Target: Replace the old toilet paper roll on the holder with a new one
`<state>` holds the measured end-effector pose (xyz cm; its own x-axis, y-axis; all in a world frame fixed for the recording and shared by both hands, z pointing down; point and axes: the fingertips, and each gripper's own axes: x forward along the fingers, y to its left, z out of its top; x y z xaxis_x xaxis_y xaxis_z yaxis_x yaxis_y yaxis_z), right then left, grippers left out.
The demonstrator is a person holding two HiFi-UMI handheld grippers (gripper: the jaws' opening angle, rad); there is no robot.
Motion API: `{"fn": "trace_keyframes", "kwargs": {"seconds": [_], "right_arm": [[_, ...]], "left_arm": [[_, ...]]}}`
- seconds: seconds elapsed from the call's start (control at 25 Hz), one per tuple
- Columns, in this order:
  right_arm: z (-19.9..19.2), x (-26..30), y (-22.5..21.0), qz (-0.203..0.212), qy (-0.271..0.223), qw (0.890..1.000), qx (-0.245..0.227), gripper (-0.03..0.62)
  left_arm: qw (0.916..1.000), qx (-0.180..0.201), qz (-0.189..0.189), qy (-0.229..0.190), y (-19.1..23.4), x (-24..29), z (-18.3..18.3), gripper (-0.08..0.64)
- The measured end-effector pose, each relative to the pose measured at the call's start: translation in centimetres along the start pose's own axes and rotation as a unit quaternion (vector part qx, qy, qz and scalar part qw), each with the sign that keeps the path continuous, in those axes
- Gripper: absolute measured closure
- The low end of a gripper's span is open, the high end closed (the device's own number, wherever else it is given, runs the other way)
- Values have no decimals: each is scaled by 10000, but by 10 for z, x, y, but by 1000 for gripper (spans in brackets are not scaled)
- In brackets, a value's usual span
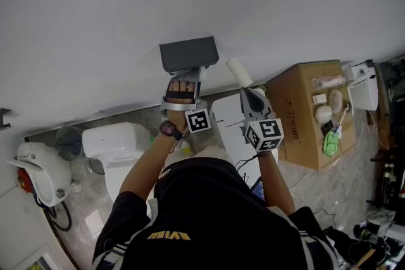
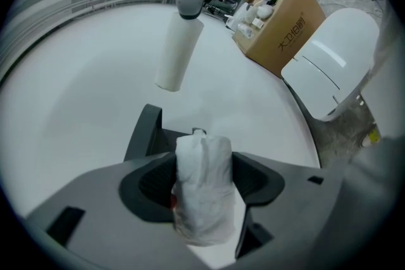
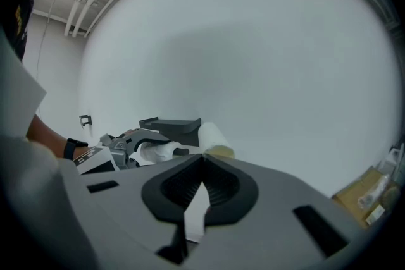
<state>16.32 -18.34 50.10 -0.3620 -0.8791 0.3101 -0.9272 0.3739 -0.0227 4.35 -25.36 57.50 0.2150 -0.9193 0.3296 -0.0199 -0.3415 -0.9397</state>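
Note:
A dark grey paper holder (image 1: pixel 188 54) is fixed to the white wall. My left gripper (image 1: pixel 188 74) reaches up just under it. In the left gripper view its jaws (image 2: pixel 202 164) press on a squashed white toilet paper roll (image 2: pixel 204 190), with the holder's grey bracket (image 2: pixel 147 131) right behind. To the right, my right gripper (image 1: pixel 246 91) is shut on the end of a slim off-white roll core (image 1: pixel 239 71), held free in front of the wall and apart from the holder. The same core (image 2: pixel 179 50) hangs from the right gripper's tip (image 2: pixel 190 12) in the left gripper view, and it shows past the shut jaws (image 3: pixel 202 160) as a core (image 3: pixel 214 138).
A white toilet (image 1: pixel 114 143) stands below left, and a white lidded bin (image 1: pixel 229 122) is under my arms. An open cardboard box (image 1: pixel 302 112) with small items sits at right. A wall hook (image 1: pixel 5 116) is at far left.

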Motion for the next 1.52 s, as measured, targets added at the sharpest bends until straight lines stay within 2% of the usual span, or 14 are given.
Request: {"fn": "trace_keyframes", "kwargs": {"seconds": [0.32,0.72,1.0,1.12,1.2,1.32,1.44,1.52], "right_arm": [[3,-4,5,54,-66,10000,-21,598],[11,-3,9,94,-172,9997,-125,598],[22,-1,18,169,-309,9989,-295,598],[21,-3,19,187,-307,9990,-267,598],[22,-3,20,187,-329,9989,-262,598],[21,-2,21,195,-331,9989,-257,598],[23,1,24,221,-347,9988,-252,598],[24,2,26,230,-359,9988,-244,598]], "left_arm": [[9998,-144,164,6,4,-4,-3,279],[9994,-327,36,94,0,-10,-8,284],[9969,-773,-111,51,-5,-19,-7,295],[9945,-1051,0,27,5,-25,-8,308],[9910,-1328,169,-15,17,-32,-11,327],[9816,-1892,270,-53,26,-44,-18,403],[9667,-2548,220,-76,34,-54,-29,468],[9531,-3020,195,-101,41,-61,-37,501]]}}
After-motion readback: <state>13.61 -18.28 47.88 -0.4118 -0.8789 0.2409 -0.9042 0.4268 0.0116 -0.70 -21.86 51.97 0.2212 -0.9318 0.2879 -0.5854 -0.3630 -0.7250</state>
